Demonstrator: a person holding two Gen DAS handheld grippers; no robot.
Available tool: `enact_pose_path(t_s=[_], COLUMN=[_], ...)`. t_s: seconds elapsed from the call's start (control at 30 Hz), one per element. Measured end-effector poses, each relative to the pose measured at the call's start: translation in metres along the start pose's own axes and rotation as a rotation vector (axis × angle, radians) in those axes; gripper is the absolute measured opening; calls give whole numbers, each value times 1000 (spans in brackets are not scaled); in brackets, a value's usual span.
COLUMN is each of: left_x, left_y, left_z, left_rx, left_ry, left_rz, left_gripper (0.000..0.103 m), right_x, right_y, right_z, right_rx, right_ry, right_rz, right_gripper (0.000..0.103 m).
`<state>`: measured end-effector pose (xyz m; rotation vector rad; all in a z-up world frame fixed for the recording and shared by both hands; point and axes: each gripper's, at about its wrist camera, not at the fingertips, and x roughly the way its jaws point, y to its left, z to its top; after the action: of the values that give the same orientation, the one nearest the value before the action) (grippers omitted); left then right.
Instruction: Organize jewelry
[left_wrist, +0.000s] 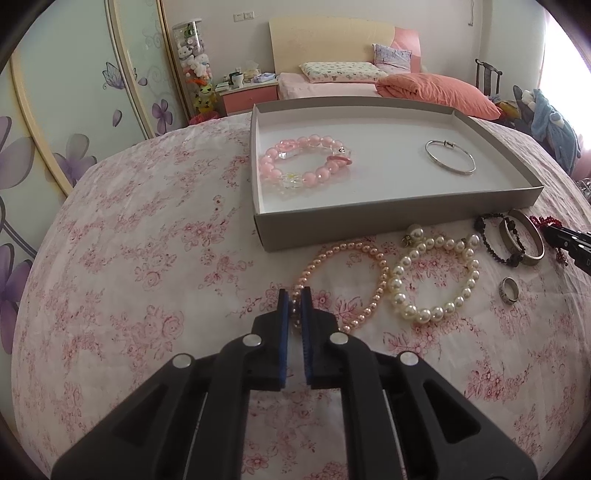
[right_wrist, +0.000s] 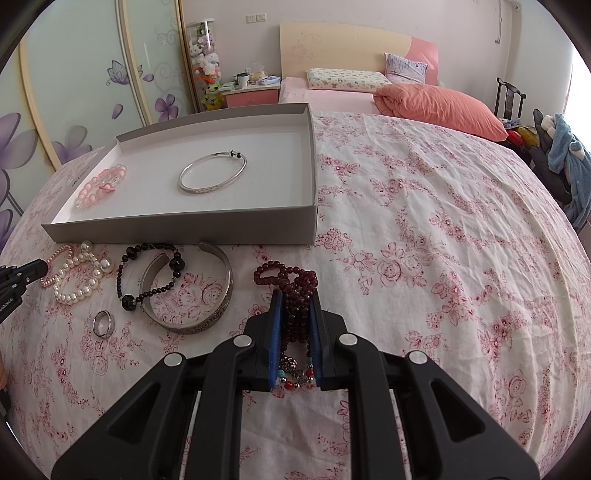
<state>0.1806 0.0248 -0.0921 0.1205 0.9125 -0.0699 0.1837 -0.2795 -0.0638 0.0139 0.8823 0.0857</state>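
Observation:
A grey shallow box (left_wrist: 369, 227) (right_wrist: 184, 230) holds a pink bead bracelet (left_wrist: 306, 162) (right_wrist: 101, 182) and a thin silver bangle (left_wrist: 450, 157) (right_wrist: 212, 172). On the floral cloth in front of it lies a pink pearl bracelet (left_wrist: 376, 269); my left gripper (left_wrist: 295, 297) is shut on its near-left side. Beside it lie a white pearl bracelet (left_wrist: 436, 280) (right_wrist: 75, 275), a black bead bracelet (right_wrist: 151, 273), a wide silver cuff (right_wrist: 218, 295) and a ring (right_wrist: 102, 323). My right gripper (right_wrist: 296, 299) is shut on a bunched dark red bead strand (right_wrist: 291, 280).
The floral cloth (right_wrist: 424, 258) stretches bare to the right of the box. Behind it are a bed with an orange quilt (right_wrist: 439, 105), a nightstand (right_wrist: 253, 94), a sliding wardrobe (left_wrist: 74, 110) at left and a chair with clothes (right_wrist: 561, 155) at far right.

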Motion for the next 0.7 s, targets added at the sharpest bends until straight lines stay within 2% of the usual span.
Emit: enact_pose_path(t_s=[0.2,0.43,0.53,0.6,0.7], left_x=[0,-1,-5,-5,0], left_y=[-2,6,5,1,-2], left_z=[-2,-2,-1,0,1], left_rx=[3,-32,-19,-6,8], left_ry=[-17,-18,-30,-33,-12], left_rz=[12,-34,-39,-40,-42], left_gripper=[8,8,13,24,26], right_x=[0,0,0,0,0], right_y=[0,-1,-1,-1,-1], right_z=[0,-1,-1,-1,-1], right_rx=[1,7,8,7,7], right_ry=[0,1,1,1,1], right_rz=[1,5,5,5,5], right_gripper=[15,15,15,15,15])
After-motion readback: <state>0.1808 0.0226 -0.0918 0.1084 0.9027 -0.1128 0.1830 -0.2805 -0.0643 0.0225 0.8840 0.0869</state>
